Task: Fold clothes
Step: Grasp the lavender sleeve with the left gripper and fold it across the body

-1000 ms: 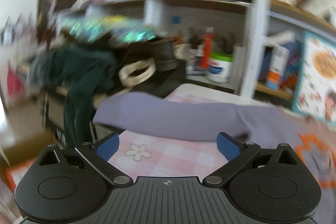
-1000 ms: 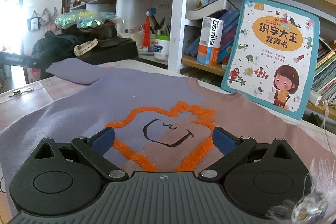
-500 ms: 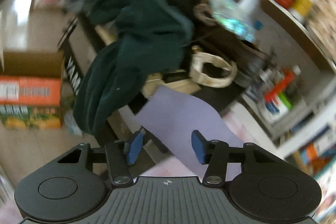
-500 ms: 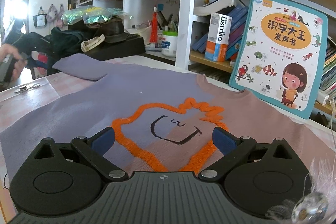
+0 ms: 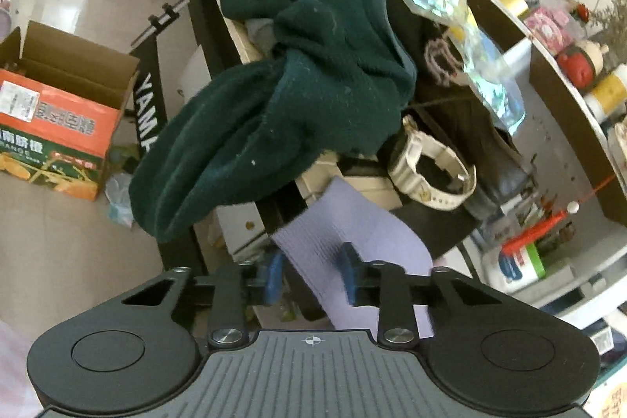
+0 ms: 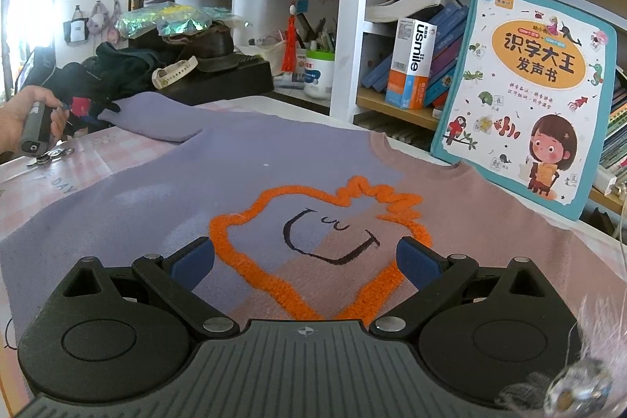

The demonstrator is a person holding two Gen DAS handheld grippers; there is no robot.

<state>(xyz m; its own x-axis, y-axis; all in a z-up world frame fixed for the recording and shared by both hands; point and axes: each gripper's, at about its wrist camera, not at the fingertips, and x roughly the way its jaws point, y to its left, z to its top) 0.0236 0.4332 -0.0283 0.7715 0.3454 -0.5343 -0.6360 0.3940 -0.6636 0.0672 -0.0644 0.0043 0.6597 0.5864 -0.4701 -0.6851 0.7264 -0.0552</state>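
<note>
A lilac and pink sweater (image 6: 250, 159) with an orange fuzzy outline lies flat on the checked table (image 6: 47, 179). My right gripper (image 6: 305, 261) hovers open over its front, with nothing between its fingers. The sweater's lilac sleeve (image 6: 156, 120) reaches to the table's left end. There a hand (image 6: 19, 120) holds my left gripper (image 6: 84, 106) at the cuff. In the left wrist view the cuff (image 5: 345, 230) lies between the blue pads of my left gripper (image 5: 310, 277), whose jaws are closing. The right pad touches the cloth and the left one stands just off its edge.
Beyond the table's end a dark green garment (image 5: 290, 96) hangs over a black stand, beside a white watch (image 5: 431, 163). An orange cardboard box (image 5: 55, 128) sits on the floor. A children's book (image 6: 525, 93) leans on the shelves behind the sweater. Coins (image 6: 47, 155) lie near the left hand.
My left gripper swung off the table's middle to the sleeve's end, rolled over, and its jaws narrowed around the cuff. The hand holding it has come into the right wrist view. My right gripper stayed put.
</note>
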